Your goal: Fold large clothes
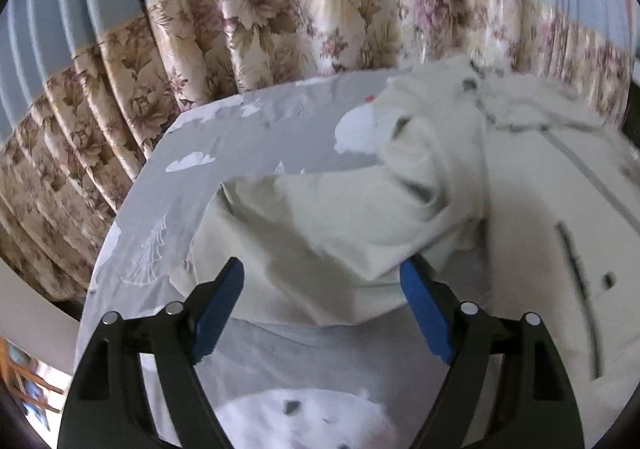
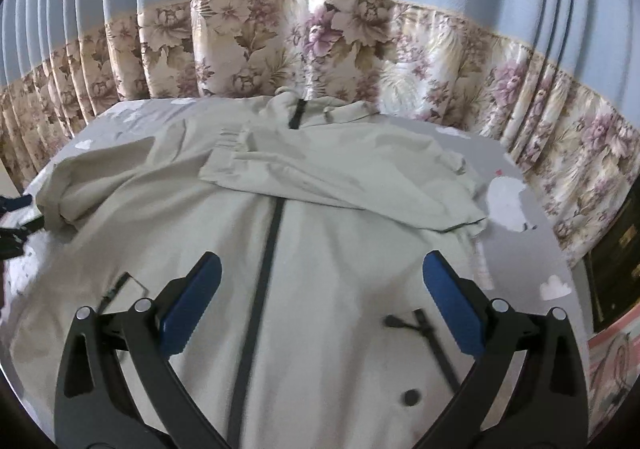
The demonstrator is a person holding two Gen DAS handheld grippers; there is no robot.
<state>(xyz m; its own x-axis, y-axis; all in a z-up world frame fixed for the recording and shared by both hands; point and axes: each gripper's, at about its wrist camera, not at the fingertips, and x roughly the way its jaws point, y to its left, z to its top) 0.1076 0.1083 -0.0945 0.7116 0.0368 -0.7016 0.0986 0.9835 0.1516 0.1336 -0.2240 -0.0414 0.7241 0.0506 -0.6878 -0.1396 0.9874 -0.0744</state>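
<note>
1. Your left gripper [image 1: 322, 289] fills the bottom of the left wrist view, with its blue pads [image 1: 218, 309] set wide and nothing pressed between them.
2. Just ahead of those pads lies a sleeve [image 1: 320, 225] of the pale jacket [image 1: 532, 185]; it runs from the jacket's body on the right out to a cuff end on the left, and its lower edge hangs across the gap between the jaws. The right pad's tip is tucked behind that edge, but you cannot tell whether it touches the cloth.
3. Below the sleeve you see the grey sheet [image 1: 240, 153] with its white cloud and tree print, and the flowered curtain [image 1: 168, 61] behind it.
4. In the right wrist view your right gripper [image 2: 322, 289] is also spread wide and holds nothing.
5. It sits over the lower front of the jacket [image 2: 340, 269], and the dark zipper [image 2: 272, 241] runs up between the jaws, nearer the left pad.
6. Farther off, the other sleeve [image 2: 340, 177] lies folded across the chest, its cuff toward the left, below the collar.
7. At the left edge of this view the first sleeve [image 2: 92, 177] trails off the body onto the sheet [image 2: 532, 249].
</note>
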